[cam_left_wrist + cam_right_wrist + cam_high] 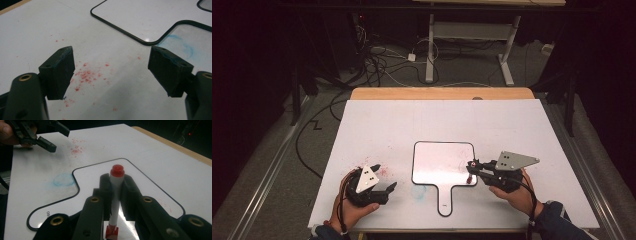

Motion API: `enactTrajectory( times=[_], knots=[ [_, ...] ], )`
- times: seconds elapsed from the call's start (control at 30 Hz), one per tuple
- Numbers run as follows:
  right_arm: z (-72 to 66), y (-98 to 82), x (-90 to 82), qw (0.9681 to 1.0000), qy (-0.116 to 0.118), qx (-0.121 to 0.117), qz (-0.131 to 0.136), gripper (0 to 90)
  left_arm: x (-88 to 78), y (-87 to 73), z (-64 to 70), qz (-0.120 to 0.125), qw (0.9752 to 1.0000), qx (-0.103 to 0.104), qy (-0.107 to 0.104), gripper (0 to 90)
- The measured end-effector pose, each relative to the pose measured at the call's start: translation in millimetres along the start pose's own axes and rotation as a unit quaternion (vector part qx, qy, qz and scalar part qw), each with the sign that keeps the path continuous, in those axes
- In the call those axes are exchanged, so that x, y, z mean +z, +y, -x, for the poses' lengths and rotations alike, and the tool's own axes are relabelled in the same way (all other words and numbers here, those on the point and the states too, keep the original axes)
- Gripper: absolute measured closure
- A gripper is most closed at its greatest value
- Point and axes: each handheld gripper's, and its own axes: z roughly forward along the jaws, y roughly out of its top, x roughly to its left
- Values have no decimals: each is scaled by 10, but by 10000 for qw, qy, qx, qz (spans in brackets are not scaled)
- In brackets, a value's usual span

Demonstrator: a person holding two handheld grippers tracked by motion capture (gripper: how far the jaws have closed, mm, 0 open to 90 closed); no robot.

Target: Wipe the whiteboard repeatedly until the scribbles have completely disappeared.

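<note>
Marker (116,195), white-barrelled with a red cap, sits clamped between your right tongs (116,185), which are closed tight on its barrel. It stands crosswise to the jaws, its long axis running up and down in the right gripper view, one red end above the jaws and the other below them. From the high view your right tongs (475,168) hover at the right edge of the small handled whiteboard (439,165), which lies on the desk (512,125) near its front edge, so the board lies directly to their left. Your left tongs (384,192) rest apart and empty near the front left corner. The left gripper view adds what the high view blurs: red crumbs (86,75) scattered between the open jaws and a blue smear (185,46) beside the board's handle.
</note>
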Motion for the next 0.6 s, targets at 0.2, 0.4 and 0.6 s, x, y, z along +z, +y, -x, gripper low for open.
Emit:
enactTrajectory(
  times=[0.2,0.4,0.6],
  knots=[
    [39,6,-23,9993,-294,-189,-102,815,8,2,4,-12,10000,10,-16,209],
    [-12,6,15,9998,-66,-207,-10,815,3,0,-5,-4,10000,21,-6,209],
    [29,19,66,9994,-210,-283,15,815,5,1,-1,-7,10000,32,-31,208]
  ],
)
